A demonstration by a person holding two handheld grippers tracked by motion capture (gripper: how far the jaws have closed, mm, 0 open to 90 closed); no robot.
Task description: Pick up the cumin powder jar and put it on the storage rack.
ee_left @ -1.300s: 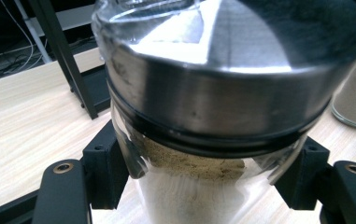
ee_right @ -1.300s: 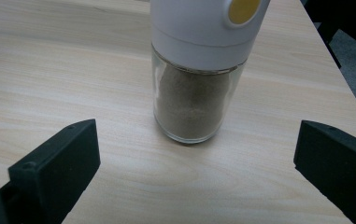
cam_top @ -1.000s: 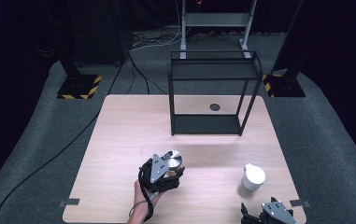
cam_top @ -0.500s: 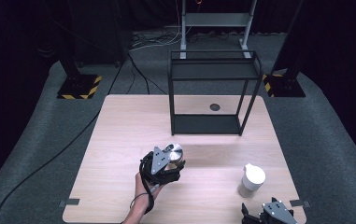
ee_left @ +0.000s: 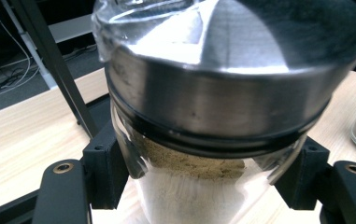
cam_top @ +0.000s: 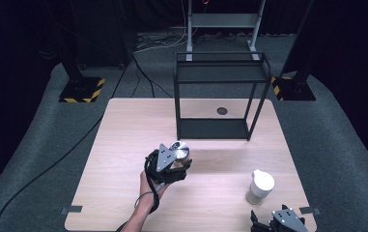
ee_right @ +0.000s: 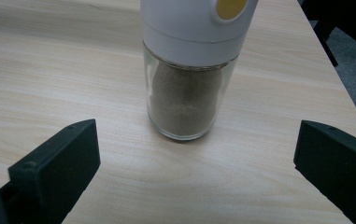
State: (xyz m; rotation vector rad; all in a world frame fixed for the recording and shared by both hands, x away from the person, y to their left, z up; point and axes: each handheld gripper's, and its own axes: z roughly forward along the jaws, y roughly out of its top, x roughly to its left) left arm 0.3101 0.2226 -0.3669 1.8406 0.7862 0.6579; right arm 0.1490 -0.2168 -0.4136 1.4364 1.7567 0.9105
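**Colours on and around the desk**

The desk [cam_top: 123, 159] is pale wood with a fine straight grain. The jar [ee_left: 213, 140] in the left claw [cam_top: 172, 166] has clear glass, a shiny silver lid with a black ring beneath it, and tan powder inside. The left claw is black with a grey plate on top. The shaker [ee_right: 189, 70] near the desk's front right corner has a white cap with a yellow spot, clear glass and brownish-grey powder. The right claw [ee_right: 189, 172] is black. The rack [cam_top: 218, 96] at the far edge is black. The floor [cam_top: 36, 159] is dark grey carpet, and two stand bases [cam_top: 81, 90] carry yellow-and-black stripes.
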